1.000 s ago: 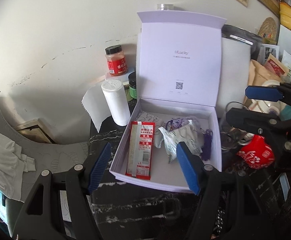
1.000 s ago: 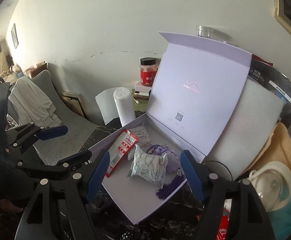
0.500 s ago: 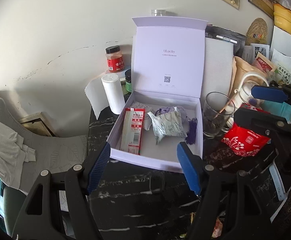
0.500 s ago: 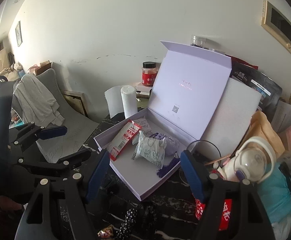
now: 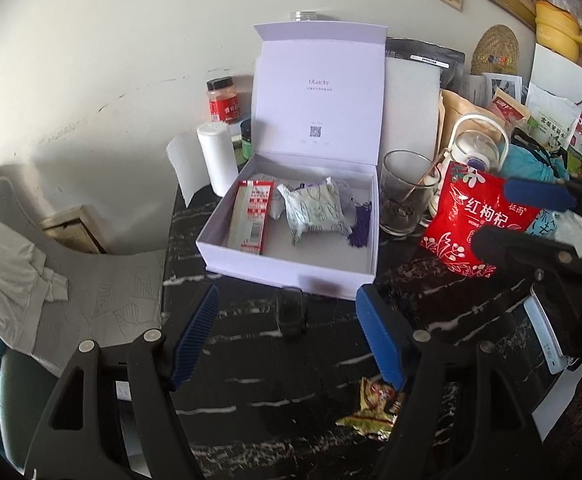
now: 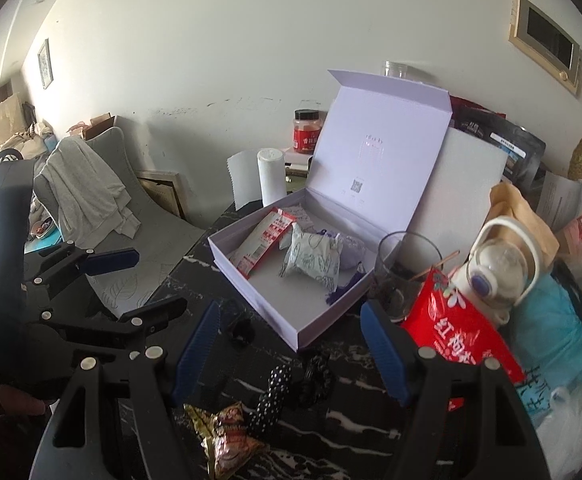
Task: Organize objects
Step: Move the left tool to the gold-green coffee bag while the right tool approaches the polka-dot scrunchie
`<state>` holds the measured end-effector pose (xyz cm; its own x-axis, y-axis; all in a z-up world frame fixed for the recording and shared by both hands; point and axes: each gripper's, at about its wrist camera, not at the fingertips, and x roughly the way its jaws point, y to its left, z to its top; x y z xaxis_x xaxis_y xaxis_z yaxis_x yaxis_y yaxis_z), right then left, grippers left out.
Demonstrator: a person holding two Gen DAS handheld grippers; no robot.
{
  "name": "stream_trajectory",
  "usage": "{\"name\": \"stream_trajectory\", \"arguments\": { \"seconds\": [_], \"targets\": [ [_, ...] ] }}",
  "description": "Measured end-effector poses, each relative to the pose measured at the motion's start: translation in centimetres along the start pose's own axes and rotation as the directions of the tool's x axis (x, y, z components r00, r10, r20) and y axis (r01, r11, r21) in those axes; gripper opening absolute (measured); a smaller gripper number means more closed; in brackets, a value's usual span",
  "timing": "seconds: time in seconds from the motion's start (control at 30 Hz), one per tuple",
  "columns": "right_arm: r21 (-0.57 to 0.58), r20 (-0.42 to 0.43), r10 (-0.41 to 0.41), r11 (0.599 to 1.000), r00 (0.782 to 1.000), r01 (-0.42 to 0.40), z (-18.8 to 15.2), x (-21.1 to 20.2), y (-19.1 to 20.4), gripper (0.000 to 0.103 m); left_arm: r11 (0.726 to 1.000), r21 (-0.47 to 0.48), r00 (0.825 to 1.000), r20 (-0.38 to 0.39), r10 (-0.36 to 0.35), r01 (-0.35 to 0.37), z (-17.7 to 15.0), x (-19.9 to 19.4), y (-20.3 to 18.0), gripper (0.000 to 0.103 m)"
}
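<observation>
Hovering both empty, my left tongs [image 5: 287,336], jaws opening, sit nearest the wrapper [image 5: 373,406], right tongs [image 6: 289,350] agape.

You have one open lilac box [image 5: 291,268] holding three packets, one glass [image 5: 405,196], one red bag [image 5: 467,220], one paper roll [image 5: 217,156], two jars.

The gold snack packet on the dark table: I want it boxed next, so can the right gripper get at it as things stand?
Probably yes. The gold snack packet lies bare on the table, just below the right gripper, whose fingers stand open and empty. Only the dotted black band lies beside it.
</observation>
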<state>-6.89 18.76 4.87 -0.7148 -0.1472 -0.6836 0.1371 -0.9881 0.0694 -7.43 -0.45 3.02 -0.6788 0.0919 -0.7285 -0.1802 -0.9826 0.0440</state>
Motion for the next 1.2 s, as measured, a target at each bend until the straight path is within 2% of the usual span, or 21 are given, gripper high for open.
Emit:
{"name": "stream_trajectory", "arguments": {
  "seconds": [0.17, 0.33, 0.6, 0.87, 0.97, 1.2],
  "targets": [
    [0.012, -0.017, 0.002, 1.000, 1.000, -0.002, -2.0, -0.2, 0.1, 0.074, 1.000, -0.017, 1.000, -0.004, 0.026, -0.026, -2.0, -0.5, -0.2, 0.072],
    [0.025, -0.039, 0.014, 1.000, 0.999, -0.014, -3.9, -0.1, 0.1, 0.074, 0.999, -0.026, 1.000, -0.024, 0.020, -0.020, -3.8, -0.4, -0.8, 0.072],
    [0.041, -0.064, 0.029, 0.999, 0.998, -0.026, -6.4, 0.0, -0.3, 0.074, 0.998, -0.052, 0.999, -0.039, -0.037, 0.035, -6.3, 0.2, -2.3, 0.072],
    [0.073, -0.098, 0.046, 0.997, 0.994, -0.039, -9.4, 0.9, -1.4, 0.074, 0.998, -0.035, 0.996, -0.068, -0.059, 0.057, -8.2, 1.2, -3.9, 0.074],
    [0.087, -0.117, 0.054, 0.995, 0.992, -0.044, -10.5, 1.3, -1.9, 0.074, 0.997, -0.018, 0.994, -0.077, -0.073, 0.072, -9.0, 1.6, -4.6, 0.079],
    [0.107, -0.165, 0.069, 0.993, 0.984, -0.052, -12.8, 2.8, -3.1, 0.074, 0.993, 0.014, 0.986, -0.121, -0.112, 0.114, -10.3, 3.6, -6.5, 0.080]
  ]
}}
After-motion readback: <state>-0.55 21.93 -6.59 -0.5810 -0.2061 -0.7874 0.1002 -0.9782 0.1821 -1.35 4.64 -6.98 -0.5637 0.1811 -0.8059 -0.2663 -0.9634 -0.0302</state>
